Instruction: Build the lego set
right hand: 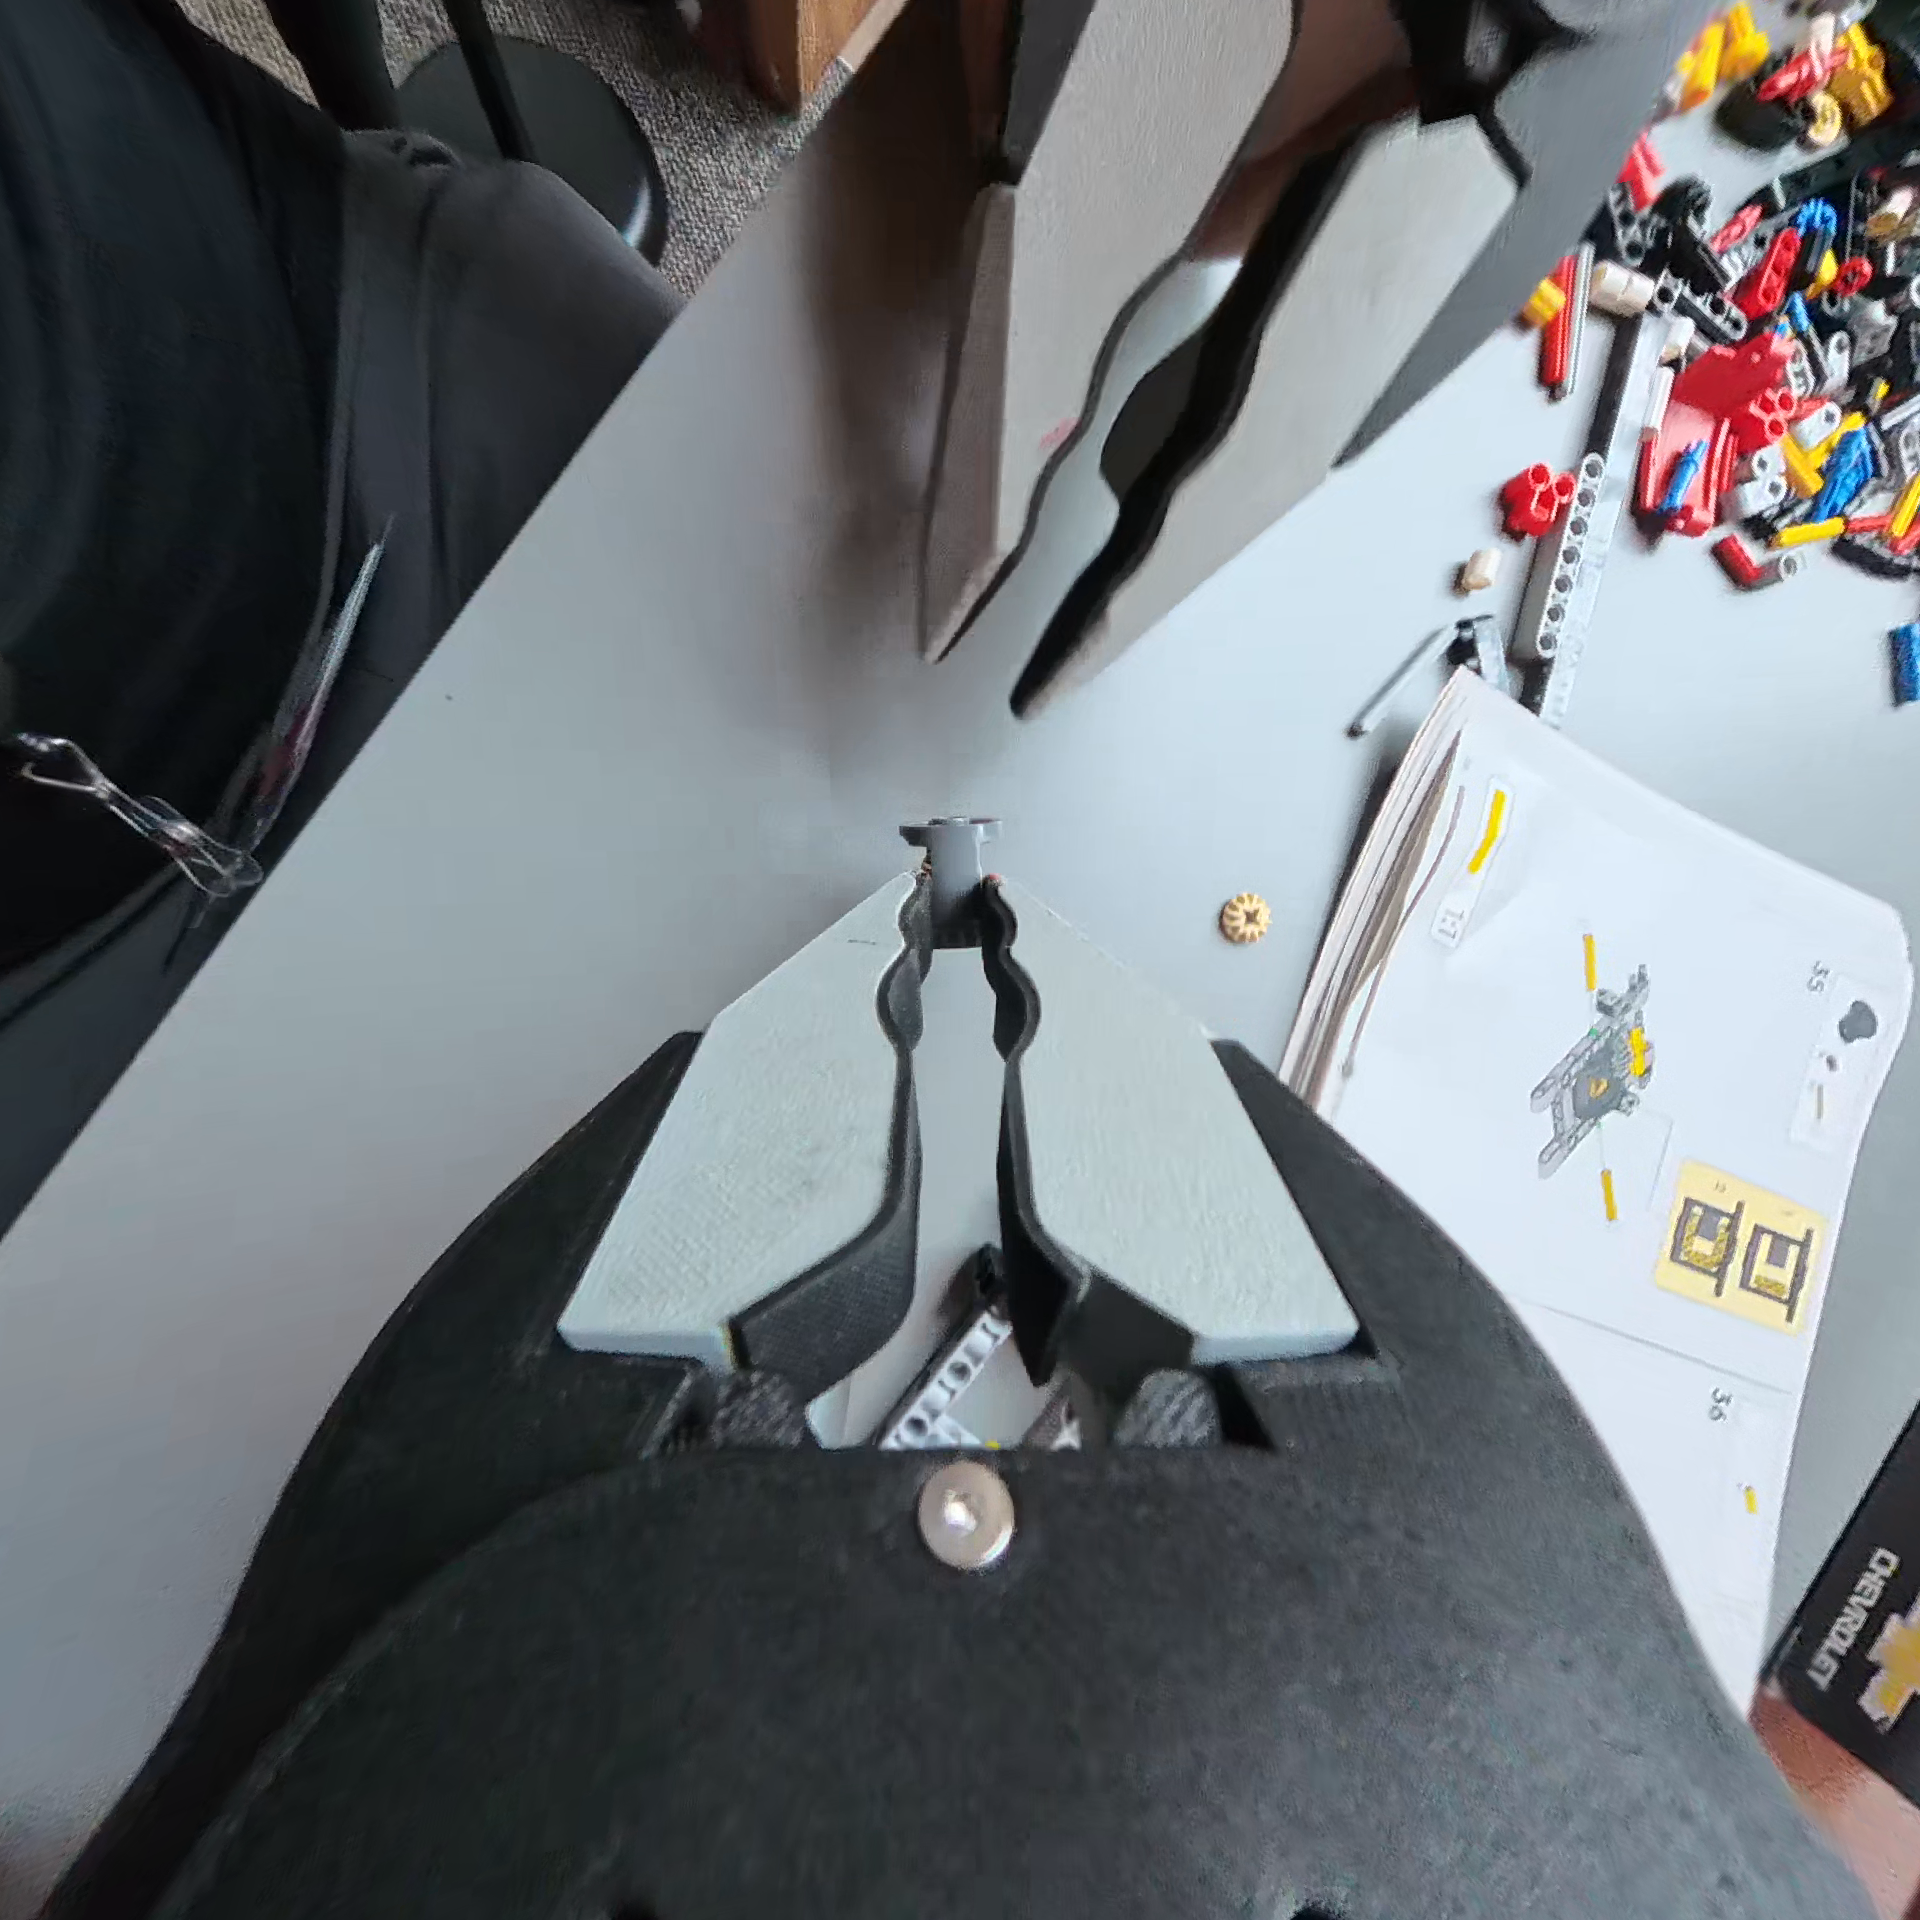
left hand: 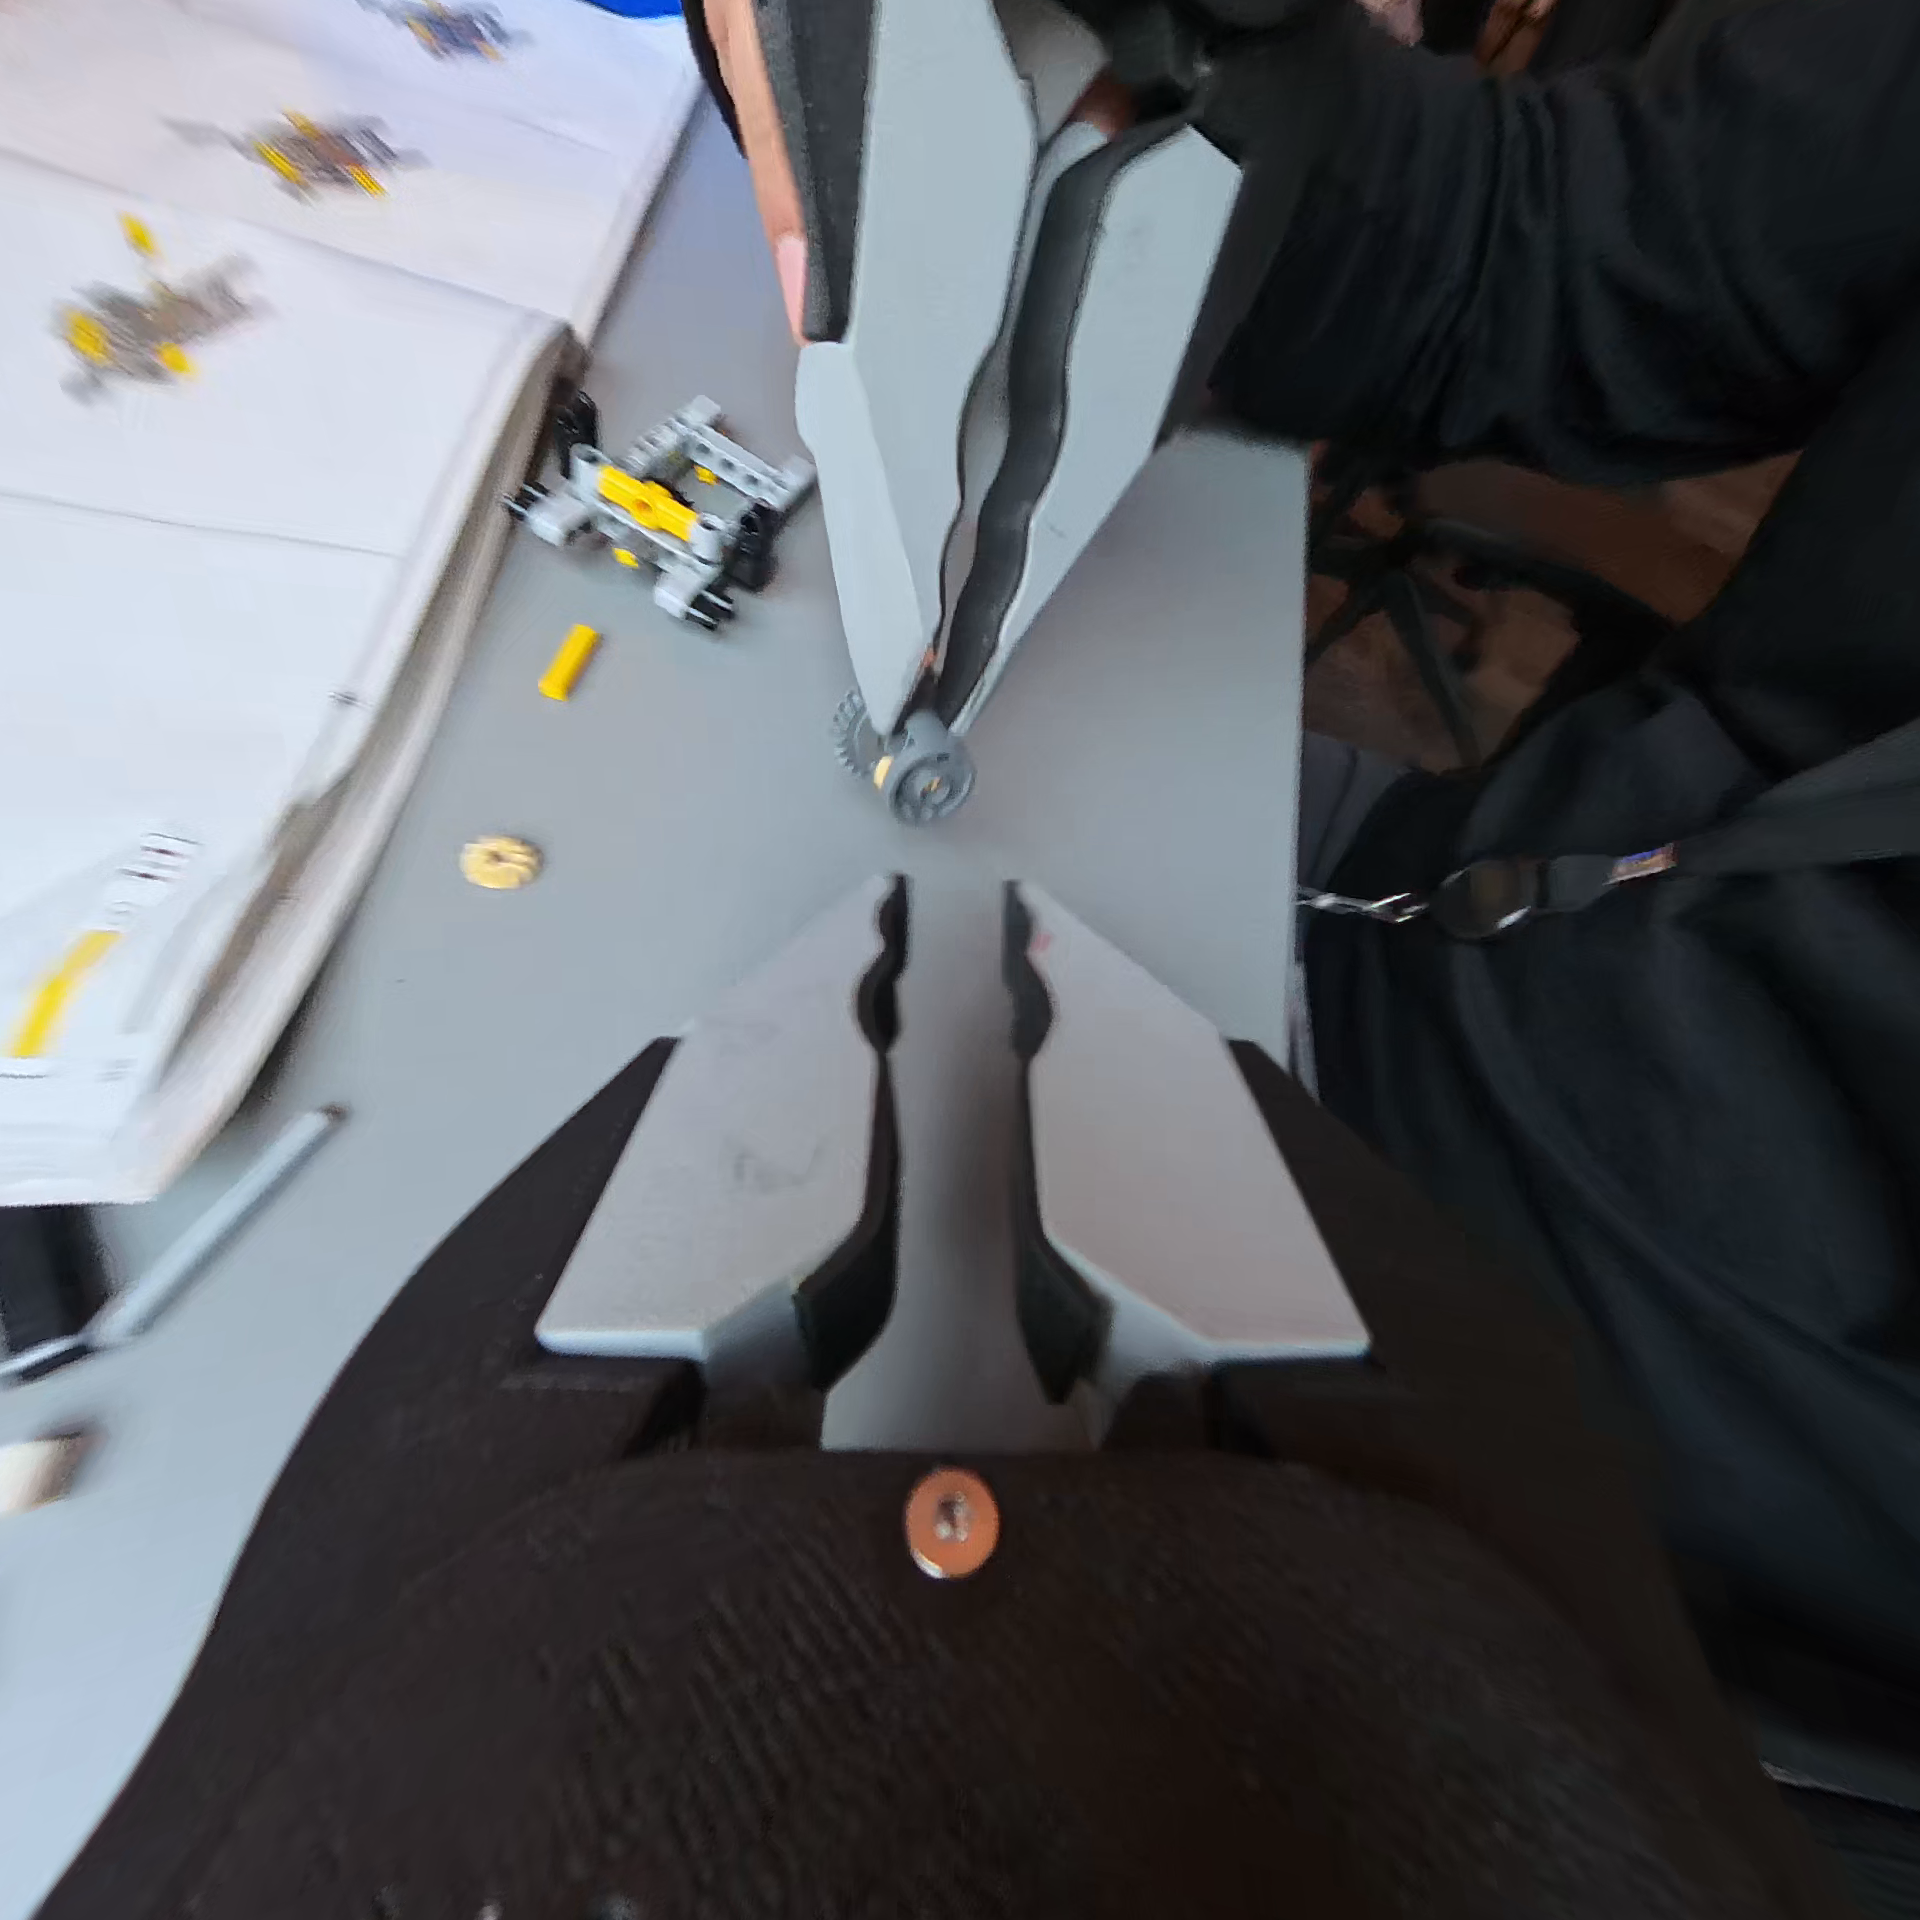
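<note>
Grey table [right hand: 644,727] runs across both views; person in dark clothing seated at its edge

Instruction booklet [right hand: 1621,1039] lies open, at 3 o'clock in the right wrist view, at 9 to 11 o'clock in the left wrist view. Heap of loose lego pieces [right hand: 1766,343], red, blue, yellow, black, at 1 to 2 o'clock in the right wrist view. Dark box [right hand: 1860,1652] at 4 o'clock, at the frame edge

Left gripper [left hand: 954,885]: jaws apart with nothing between them, bare table showing through the gap. Tips point toward 12 o'clock, just short of the held gear part. Seen from the right wrist view it comes down from 12 o'clock, blurred, tilted, tips near the table

Right gripper [right hand: 951,883]: jaws pinched on a small grey gear part [right hand: 951,847], held at the very tips, its flat toothed end facing away from the camera. In the left wrist view this gripper enters from 12 o'clock, gloved hand [left hand: 1164,52] at its top, tips angled down, the gear part at frame centre, close to the table; contact cannot be told

Partly built grey and yellow assembly [left hand: 665,509] on the table at 10 o'clock of the left view, beside the booklet edge. Yellow piece [left hand: 569,661] just below it. Tan gear [left hand: 501,862] flat on the table at 9 o'clock, apart from both grippers
</note>
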Demonstrator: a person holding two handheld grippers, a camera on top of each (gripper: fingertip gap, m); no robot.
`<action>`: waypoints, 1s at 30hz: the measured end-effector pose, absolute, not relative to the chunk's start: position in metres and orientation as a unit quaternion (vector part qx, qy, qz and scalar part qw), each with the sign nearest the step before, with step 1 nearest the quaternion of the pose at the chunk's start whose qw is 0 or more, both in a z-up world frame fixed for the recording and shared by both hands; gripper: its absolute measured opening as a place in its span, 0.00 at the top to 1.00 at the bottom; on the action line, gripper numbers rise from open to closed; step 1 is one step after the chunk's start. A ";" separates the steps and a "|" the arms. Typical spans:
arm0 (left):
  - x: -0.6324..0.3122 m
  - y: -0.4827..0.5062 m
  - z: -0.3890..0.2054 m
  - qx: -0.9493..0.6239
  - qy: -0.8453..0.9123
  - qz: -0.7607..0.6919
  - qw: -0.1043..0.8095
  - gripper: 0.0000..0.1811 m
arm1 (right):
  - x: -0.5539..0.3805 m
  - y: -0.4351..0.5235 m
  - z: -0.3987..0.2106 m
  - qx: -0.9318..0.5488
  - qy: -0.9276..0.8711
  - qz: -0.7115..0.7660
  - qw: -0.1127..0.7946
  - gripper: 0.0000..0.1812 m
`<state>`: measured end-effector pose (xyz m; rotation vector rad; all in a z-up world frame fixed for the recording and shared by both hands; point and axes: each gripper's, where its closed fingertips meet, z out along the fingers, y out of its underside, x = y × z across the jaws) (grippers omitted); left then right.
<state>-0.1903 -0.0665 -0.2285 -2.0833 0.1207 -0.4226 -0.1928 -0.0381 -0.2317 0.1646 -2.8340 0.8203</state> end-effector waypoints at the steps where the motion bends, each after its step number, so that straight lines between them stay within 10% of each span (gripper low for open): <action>1: -0.193 -0.068 -0.227 -0.855 0.063 -0.146 0.493 0.98 | -0.194 -0.035 -0.232 0.053 -0.955 0.277 0.089 0.97; 30: -0.221 -0.065 -0.230 -0.861 0.082 0.033 0.502 0.93 | -0.246 -0.039 -0.228 -0.008 -0.945 0.326 0.023 0.97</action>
